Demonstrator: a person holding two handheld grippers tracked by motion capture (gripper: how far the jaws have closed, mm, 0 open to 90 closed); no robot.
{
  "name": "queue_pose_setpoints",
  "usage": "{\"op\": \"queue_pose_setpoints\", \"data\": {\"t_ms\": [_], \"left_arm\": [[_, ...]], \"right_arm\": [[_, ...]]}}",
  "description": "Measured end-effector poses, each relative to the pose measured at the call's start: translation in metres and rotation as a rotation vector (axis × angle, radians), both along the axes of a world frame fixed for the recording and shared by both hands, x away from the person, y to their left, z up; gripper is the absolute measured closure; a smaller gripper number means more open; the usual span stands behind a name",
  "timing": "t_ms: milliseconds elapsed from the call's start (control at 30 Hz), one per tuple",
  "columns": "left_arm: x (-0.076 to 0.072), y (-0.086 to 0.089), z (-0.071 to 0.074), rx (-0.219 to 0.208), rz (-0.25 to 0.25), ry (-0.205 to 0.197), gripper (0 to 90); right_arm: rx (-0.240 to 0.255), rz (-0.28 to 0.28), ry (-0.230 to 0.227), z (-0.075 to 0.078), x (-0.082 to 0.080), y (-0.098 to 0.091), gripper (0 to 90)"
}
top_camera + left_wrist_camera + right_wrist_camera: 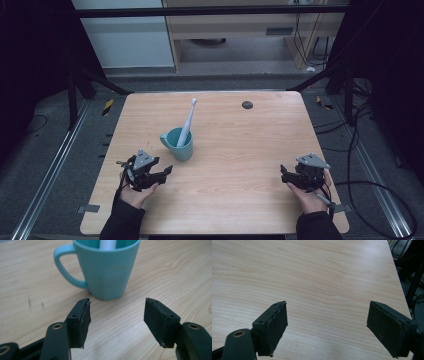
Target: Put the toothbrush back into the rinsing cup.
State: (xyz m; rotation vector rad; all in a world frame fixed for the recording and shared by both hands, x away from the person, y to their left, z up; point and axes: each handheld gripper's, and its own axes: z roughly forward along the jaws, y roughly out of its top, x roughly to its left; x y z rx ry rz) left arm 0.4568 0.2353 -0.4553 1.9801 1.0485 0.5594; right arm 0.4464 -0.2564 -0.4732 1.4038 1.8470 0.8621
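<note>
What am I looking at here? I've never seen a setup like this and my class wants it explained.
A person sits at a wooden table holding a hand-held gripper in each hand; there is no robot arm. The high view looks down from above: the left gripper and right gripper are both open and hold nothing. The other two pictures come from cameras riding on each gripper, looking along its black jaws. On the table stands a teal mug with a white toothbrush leaning in it, just ahead of the left gripper.

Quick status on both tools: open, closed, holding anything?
Left tool: open, holding nothing, aimed at the teal mug.
Right tool: open, holding nothing, over bare table.
</note>
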Motion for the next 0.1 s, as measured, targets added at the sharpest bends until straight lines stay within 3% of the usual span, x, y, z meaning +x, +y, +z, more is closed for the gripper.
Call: {"op": "queue_pose_setpoints", "data": {"t_ms": [100], "left_arm": [[-0.0023,0.0058,-0.0053,0.018,0.009,0.018,37.3]], "right_arm": [[0.009,-0.001,0.009,-0.0016,-0.0008,-0.0006,16.9]]}}
